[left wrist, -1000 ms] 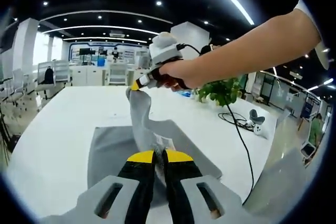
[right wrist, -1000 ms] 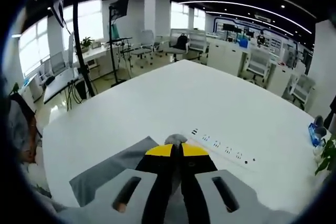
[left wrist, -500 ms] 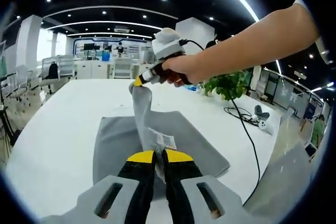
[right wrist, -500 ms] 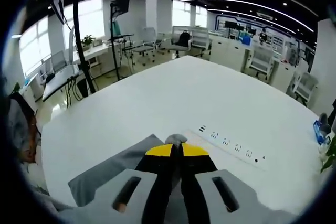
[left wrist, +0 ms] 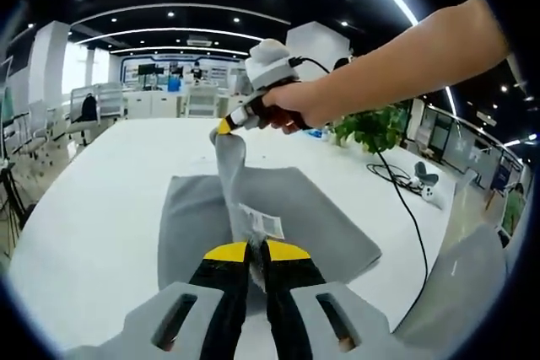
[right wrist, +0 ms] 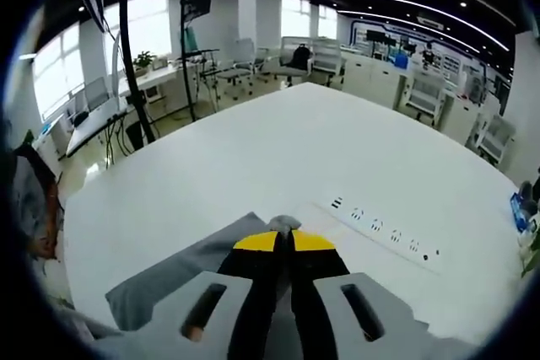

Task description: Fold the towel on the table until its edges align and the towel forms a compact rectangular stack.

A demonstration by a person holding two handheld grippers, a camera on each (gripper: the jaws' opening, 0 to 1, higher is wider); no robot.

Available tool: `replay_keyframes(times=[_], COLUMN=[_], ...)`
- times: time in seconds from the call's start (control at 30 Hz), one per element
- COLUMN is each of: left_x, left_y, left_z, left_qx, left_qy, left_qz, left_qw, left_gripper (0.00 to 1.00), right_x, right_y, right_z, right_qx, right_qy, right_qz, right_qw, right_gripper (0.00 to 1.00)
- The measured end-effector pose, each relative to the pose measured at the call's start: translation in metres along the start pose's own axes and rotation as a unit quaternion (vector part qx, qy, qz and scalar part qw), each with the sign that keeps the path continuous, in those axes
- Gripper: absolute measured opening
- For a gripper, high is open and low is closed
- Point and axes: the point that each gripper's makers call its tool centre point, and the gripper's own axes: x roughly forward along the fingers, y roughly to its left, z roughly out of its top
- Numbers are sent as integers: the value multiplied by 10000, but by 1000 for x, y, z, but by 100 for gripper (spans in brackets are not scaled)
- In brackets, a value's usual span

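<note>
Grey terry cloth was what the whole move hung on: the soft grey rectangular towel (left wrist: 278, 217) lay spread on the broad white table (left wrist: 93, 200), with one edge lifted off it as a taut ridge. In the left gripper view that ridge ran from my left gripper (left wrist: 256, 252), at 6 o'clock, up toward 12 o'clock, where the right gripper (left wrist: 226, 128) held its far end. So the raised edge's long axis lay almost straight along my left jaws. Both corners were aloft and the slack body lay flat below, spreading toward 3 o'clock.

My left jaws were pressed together on the cloth beside its small white care label (left wrist: 263, 223). In the right gripper view the right gripper's jaws were likewise nipped tight on a tuft of towel at 12 o'clock, with grey cloth trailing to 8 o'clock.

I judged the next move needed both ends carried across together, keeping the ridge straight.
</note>
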Motion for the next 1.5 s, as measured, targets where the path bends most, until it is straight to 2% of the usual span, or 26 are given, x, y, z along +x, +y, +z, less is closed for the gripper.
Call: replay_keyframes(times=[0.17, 0.93, 1.13, 1.5], left_x=[2, 11, 12, 12], left_y=[3, 23, 32, 48], left_z=[-11, -42, -51, -79], left_qx=[-35, -202, -265, -260], left_qy=[83, 333, 415, 680], left_qz=[17, 134, 184, 231], left_qw=[10000, 9992, 9986, 9971], left_gripper=[6, 6, 6, 6], right_x=[9, 33, 50, 70], right_y=[4, 21, 25, 35], right_z=[-4, -19, -21, -30], right_qx=[-18, -25, -40, -190], right_qy=[34, 188, 219, 393], right_qz=[50, 164, 210, 322], right_qw=[10000, 9997, 9995, 9985], right_gripper=[2, 2, 2, 2])
